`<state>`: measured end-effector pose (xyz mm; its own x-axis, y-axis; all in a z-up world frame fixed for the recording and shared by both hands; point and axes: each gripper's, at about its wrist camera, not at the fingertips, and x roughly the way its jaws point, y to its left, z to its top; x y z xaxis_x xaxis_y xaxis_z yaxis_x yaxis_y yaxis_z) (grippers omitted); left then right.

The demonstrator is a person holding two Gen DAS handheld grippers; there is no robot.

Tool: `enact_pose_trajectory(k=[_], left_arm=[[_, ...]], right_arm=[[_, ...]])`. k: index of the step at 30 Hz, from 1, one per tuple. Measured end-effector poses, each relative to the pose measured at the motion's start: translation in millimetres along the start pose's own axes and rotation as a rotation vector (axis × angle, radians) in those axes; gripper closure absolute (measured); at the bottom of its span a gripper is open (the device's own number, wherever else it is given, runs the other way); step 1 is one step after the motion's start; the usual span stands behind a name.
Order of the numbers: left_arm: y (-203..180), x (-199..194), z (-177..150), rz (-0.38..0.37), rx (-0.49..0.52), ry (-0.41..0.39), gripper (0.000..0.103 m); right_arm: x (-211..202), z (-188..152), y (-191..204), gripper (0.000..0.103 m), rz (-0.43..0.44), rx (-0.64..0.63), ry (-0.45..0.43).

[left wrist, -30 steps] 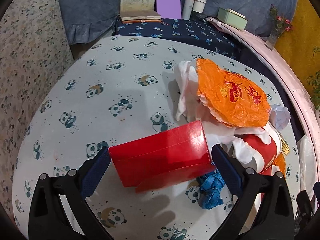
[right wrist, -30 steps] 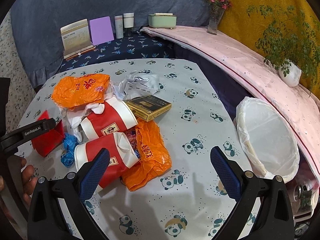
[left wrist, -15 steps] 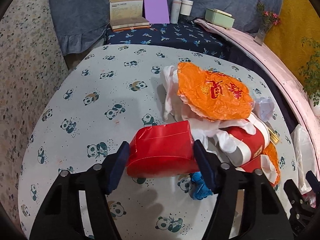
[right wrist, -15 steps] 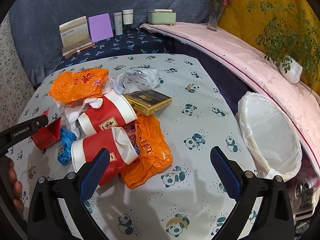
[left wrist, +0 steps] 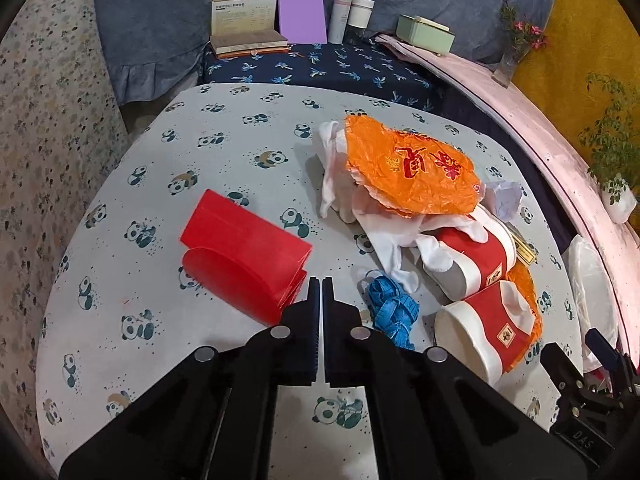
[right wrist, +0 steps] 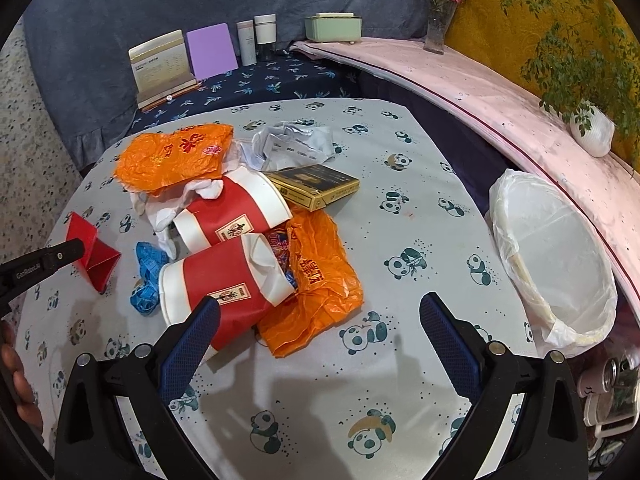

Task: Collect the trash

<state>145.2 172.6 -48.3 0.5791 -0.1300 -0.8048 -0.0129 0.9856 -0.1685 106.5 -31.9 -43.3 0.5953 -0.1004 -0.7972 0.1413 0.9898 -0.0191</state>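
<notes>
The left gripper (left wrist: 320, 280) had just been closed, yet nothing was gripped: the red box (left wrist: 244, 256) lay on the surface (left wrist: 224, 120) beside its tips, apparently missed. The right gripper (right wrist: 320, 306) was held wide, seemingly in readiness.

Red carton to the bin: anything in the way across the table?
Yes. In the right wrist view the red carton lies at the table's left and the lined bin sits off its right edge. Between them lie the blue tape, two paper cups and an orange bag. Carrying it over the pile would probably clear.
</notes>
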Motion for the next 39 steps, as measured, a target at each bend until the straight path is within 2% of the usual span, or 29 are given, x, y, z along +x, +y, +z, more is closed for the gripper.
enact_pose_trajectory(k=[3, 4, 5, 7, 10, 12, 14, 15, 18, 26, 30, 33, 36, 38, 39], left_arm=[[12, -7, -3, 0.012, -0.007, 0.005, 0.098], [16, -8, -4, 0.021, -0.009, 0.009, 0.088], [22, -9, -5, 0.027, -0.01, 0.01, 0.069], [35, -12, -8, 0.059, -0.017, -0.011, 0.045], [52, -15, -9, 0.077, 0.007, -0.033, 0.037], [64, -13, -7, 0.055, 0.026, -0.033, 0.031], [69, -12, -6, 0.025, 0.047, -0.031, 0.017], [73, -11, -5, 0.02, 0.066, -0.037, 0.015], [75, -8, -2, 0.038, 0.093, -0.046, 0.014], [55, 9, 2, -0.004, 0.063, -0.025, 0.01], [35, 23, -4, 0.038, 0.066, -0.013, 0.01], [27, 36, -5, 0.101, 0.041, -0.003, 0.011], [29, 42, -2, 0.117, 0.008, 0.007, 0.022], [32, 45, -1, 0.119, -0.015, 0.022, 0.04], [34, 46, 0, 0.119, -0.028, 0.031, 0.043]], right_arm=[[-2, -1, 5, 0.008, 0.012, -0.003, 0.001], [-2, -1, 7, 0.008, 0.015, -0.006, 0.001], [-3, -2, 10, 0.008, 0.018, -0.01, 0.001], [-3, -3, 13, 0.008, 0.025, -0.015, 0.003], [-3, -5, 21, 0.008, 0.036, -0.024, 0.008], [-3, -6, 26, 0.008, 0.04, -0.033, 0.013], [-2, -7, 31, 0.008, 0.046, -0.037, 0.017], [-2, -8, 33, 0.008, 0.047, -0.039, 0.019], [-2, -9, 39, 0.008, 0.045, -0.048, 0.02], [2, -8, 39, 0.008, 0.027, -0.046, 0.026], [6, -6, 34, 0.008, 0.019, -0.038, 0.03], [9, -5, 31, 0.008, 0.017, -0.034, 0.036], [12, -6, 28, 0.008, 0.019, -0.031, 0.039], [14, -6, 26, 0.008, 0.02, -0.028, 0.043], [15, -7, 25, 0.008, 0.021, -0.025, 0.044]])
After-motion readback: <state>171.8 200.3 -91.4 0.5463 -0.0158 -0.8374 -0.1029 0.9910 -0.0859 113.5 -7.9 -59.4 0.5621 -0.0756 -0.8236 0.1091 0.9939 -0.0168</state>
